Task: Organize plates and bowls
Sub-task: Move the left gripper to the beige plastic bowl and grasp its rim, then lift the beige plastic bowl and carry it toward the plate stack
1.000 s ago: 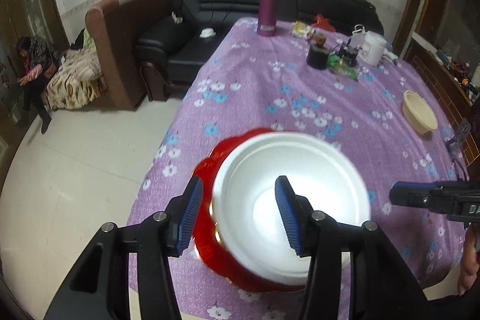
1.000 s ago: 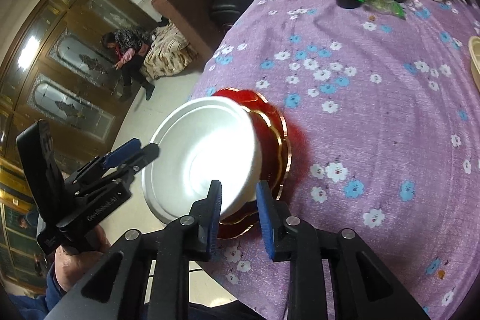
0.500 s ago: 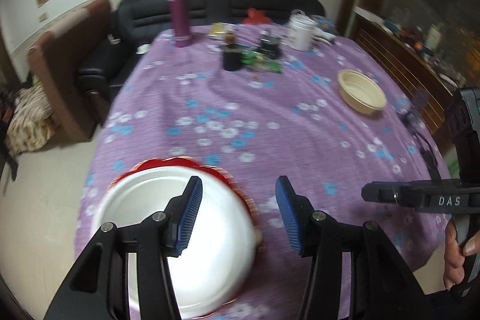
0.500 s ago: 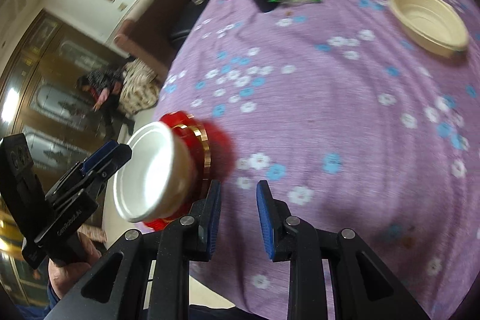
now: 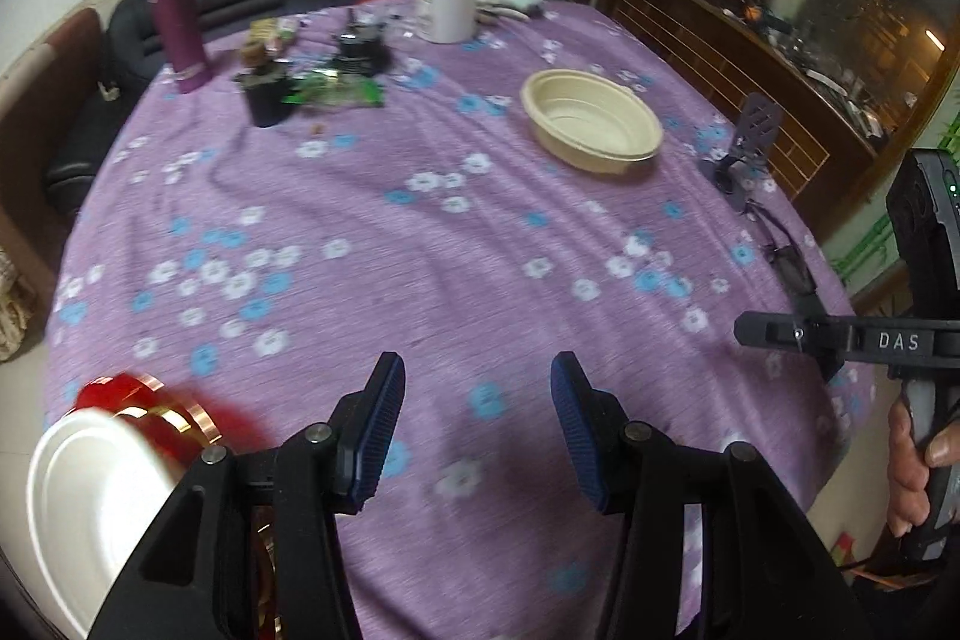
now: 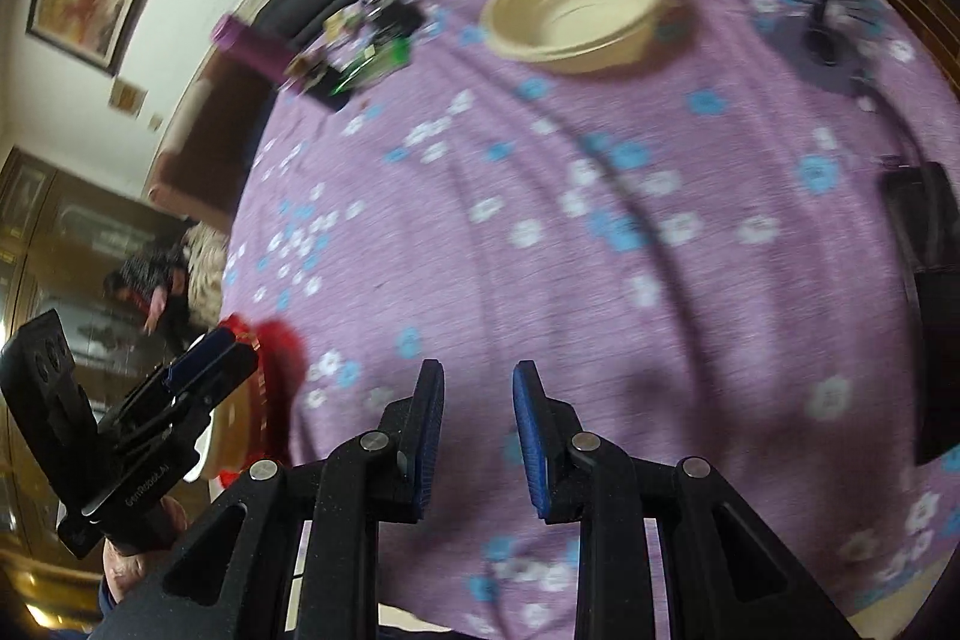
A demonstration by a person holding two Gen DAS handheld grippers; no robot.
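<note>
A white bowl point(image 5: 90, 484) rests on stacked red plates with gold rims point(image 5: 144, 400) at the table's near left edge, partly behind my left gripper's arm. A cream bowl point(image 5: 591, 121) stands alone on the far right of the purple flowered tablecloth point(image 5: 420, 250). My left gripper point(image 5: 477, 427) hangs open over bare cloth, right of the stack, with nothing between its fingers. My right gripper point(image 6: 477, 436) is open with a narrow gap, empty, over the cloth; the cream bowl point(image 6: 576, 10) lies far ahead of it. The red plates point(image 6: 264, 358) show at its left.
At the table's far end stand a purple flask point(image 5: 180, 28), a white jar point(image 5: 447, 4), a dark cup point(image 5: 267, 97) and green packets point(image 5: 336, 91). A phone stand point(image 5: 750, 142) and cable lie at the right edge. A sofa and a wooden cabinet flank the table.
Both grippers swung right, away from the white bowl and red plates, which slid from centre to the lower left of both views. The cream bowl has come closer to centre. Both stayed empty.
</note>
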